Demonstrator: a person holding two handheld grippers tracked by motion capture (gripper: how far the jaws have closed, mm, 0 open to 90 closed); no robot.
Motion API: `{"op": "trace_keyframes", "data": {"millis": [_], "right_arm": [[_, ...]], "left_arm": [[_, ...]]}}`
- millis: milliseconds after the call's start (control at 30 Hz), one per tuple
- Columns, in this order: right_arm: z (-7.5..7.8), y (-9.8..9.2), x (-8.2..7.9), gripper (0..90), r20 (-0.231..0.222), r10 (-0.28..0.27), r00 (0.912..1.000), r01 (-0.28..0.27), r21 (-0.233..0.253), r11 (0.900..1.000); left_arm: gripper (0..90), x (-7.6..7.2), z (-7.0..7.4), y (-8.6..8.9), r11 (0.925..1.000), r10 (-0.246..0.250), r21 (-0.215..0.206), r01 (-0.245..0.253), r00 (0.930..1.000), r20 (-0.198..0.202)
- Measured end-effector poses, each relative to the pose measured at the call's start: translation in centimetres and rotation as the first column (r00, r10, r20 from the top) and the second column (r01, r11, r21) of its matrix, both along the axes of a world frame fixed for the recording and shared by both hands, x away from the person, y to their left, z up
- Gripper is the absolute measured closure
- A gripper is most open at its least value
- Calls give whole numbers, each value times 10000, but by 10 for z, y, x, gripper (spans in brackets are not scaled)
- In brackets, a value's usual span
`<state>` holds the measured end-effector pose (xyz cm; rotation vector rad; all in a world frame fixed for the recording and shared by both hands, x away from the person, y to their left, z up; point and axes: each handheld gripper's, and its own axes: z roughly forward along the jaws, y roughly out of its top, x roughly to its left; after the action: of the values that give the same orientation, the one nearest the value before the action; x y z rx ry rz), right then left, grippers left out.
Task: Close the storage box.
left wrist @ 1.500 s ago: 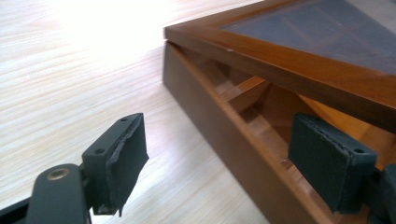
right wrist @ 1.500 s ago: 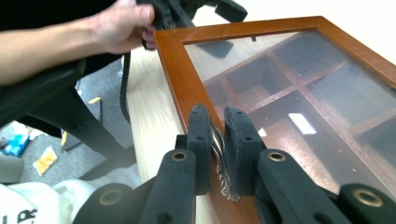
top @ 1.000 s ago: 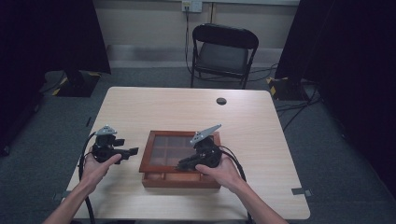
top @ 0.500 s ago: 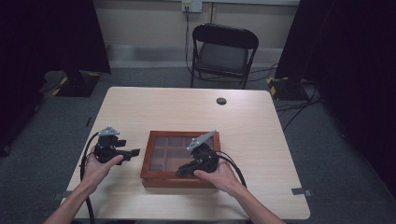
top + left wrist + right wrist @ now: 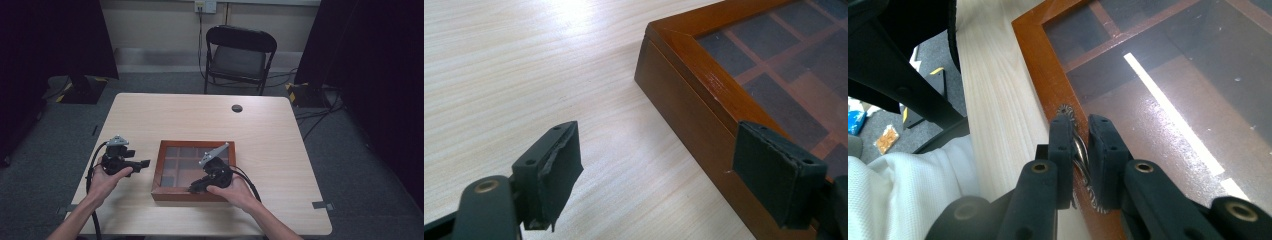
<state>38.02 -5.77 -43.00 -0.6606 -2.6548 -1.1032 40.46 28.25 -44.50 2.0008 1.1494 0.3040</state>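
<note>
A brown wooden box (image 5: 195, 145) with a glass lid over several compartments lies near the table's front edge. My right gripper (image 5: 195, 188) sits at the box's front rim. In the right gripper view it (image 5: 1080, 134) is shut on a small twisted metal handle (image 5: 1078, 150) fixed to the lid frame (image 5: 1034, 55). My left gripper (image 5: 145, 163) is held just left of the box. Its jaws stand wide open (image 5: 664, 165), and the box's left wall (image 5: 684, 112) lies between and beyond the pads (image 5: 555, 165).
The light wooden table (image 5: 200, 117) carries a small round black disc (image 5: 237, 108) at the back. A black folding chair (image 5: 240, 55) stands behind the table. Cables trail from both grippers. A white garment (image 5: 893, 200) shows at the table's near edge.
My right gripper has dropped from above the lid toward the box's front rim. The left gripper has hardly moved.
</note>
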Motion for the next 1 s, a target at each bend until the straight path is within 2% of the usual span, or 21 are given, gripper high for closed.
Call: {"op": "trace_keyframes", "data": {"millis": [100,167,200,267,367,400,433,533,600,633,667,700,733,833,900,933,967,1000], "right_arm": [[-1,-2,-1,803,-138,-222,9997,223,75,9997],[0,-3,0,692,-157,-149,9998,151,120,9998],[2,-5,0,636,-42,-344,9994,344,76,9994],[5,-11,0,604,46,-603,9982,602,164,9981],[11,-23,1,483,259,-1196,9925,1185,391,9922],[11,-23,1,483,259,-1196,9925,1185,391,9922],[14,-35,2,421,424,-1747,9837,1723,548,9835],[19,-57,6,343,467,-2721,9611,2685,717,9606],[20,-73,9,242,237,-3175,9480,3151,717,9463],[20,-73,9,242,237,-3175,9480,3151,717,9463],[20,-81,10,218,197,-3399,9402,3377,739,9384],[20,-91,10,181,371,-3534,9347,3505,671,9342],[20,-106,11,147,571,-3984,9155,3949,631,9166],[14,-132,14,149,608,-5004,8637,4980,498,8657],[5,-149,16,148,401,-5531,8321,5520,355,8331],[0,-157,17,147,361,-5797,8140,5798,110,8147],[-5,-163,18,147,482,-6022,7969,6035,-158,7972],[-10,-170,19,147,738,-6201,7811,6236,-393,7808]], "left_arm": [[194,0,0,0,10000,-12,28,12,10000,-4],[194,1,-1,-1,9999,-33,130,34,10000,-73],[194,1,-2,0,9998,-69,170,70,9999,-90],[193,2,-2,-1,9997,-123,188,125,9999,-83],[189,2,-2,-1,9997,-99,225,101,9999,-94],[189,2,-3,-2,9997,-139,218,143,9998,-159],[186,3,-3,-2,9996,-149,245,153,9997,-173],[180,3,-4,-1,9994,-150,306,157,9996,-231],[180,3,-6,0,9991,-110,415,122,9995,-290],[180,3,-6,0,9991,-110,415,122,9995,-290],[180,4,-7,-1,9990,-116,422,130,9994,-318],[180,6,-8,-1,9988,-146,454,164,9992,-380],[180,8,-9,-1,9979,-142,622,170,9989,-453],[180,9,-11,1,9970,-62,762,103,9985,-537],[180,10,-13,2,9955,-12,949,80,9975,-709],[180,9,-15,1,9948,59,1015,20,9970,-773],[180,9,-16,3,9916,-49,1286,162,9961,-878],[181,7,-18,4,9903,-73,1371,207,9952,-975]]}}
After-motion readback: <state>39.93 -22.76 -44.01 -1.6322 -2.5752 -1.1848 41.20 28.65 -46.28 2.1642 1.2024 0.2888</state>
